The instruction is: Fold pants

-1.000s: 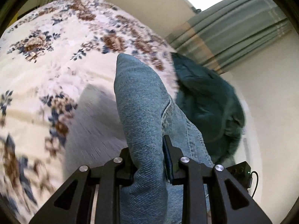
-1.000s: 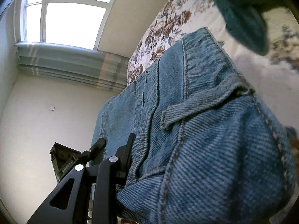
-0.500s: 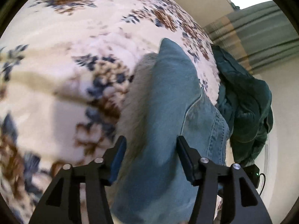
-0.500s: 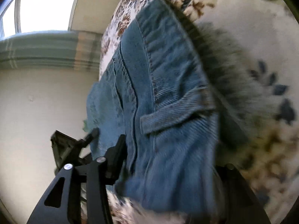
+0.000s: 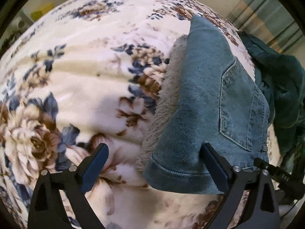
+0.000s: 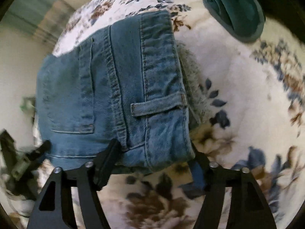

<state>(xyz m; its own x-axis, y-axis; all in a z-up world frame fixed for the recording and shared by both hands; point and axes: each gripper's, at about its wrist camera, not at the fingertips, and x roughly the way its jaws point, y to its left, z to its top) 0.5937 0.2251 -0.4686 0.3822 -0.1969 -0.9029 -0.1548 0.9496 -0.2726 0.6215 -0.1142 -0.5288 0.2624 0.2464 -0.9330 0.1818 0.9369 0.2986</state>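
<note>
Left wrist view: the left tool (image 5: 154, 164) points steeply down at the bed, its jaws opening and already wide. The pants (image 5: 207, 103), blue denim, lie folded on the floral blanket (image 5: 76, 87). The hem corner sits between the jaws, near the right-hand pad (image 5: 214, 164), but no pad presses it. A back pocket (image 5: 242, 106) faces up. A dark green garment (image 5: 280, 87) lies just beyond the pants.

Right wrist view: the right tool (image 6: 152, 162) also points steeply down, jaws opening, with the waistband end of the pants (image 6: 114, 87) between them and not pinched. A belt loop (image 6: 158, 105) and the stitched seams show clearly. The green garment (image 6: 234, 9) sits well apart at the far edge of the blanket (image 6: 238, 87).

Handling judgement: denim is soft but thick, moderately heavy and not slippery; stacked layers hold a crease yet may slide apart. Grip at the waistband or hem, where doubled stitching gives a firm edge, taking all layers together.
</note>
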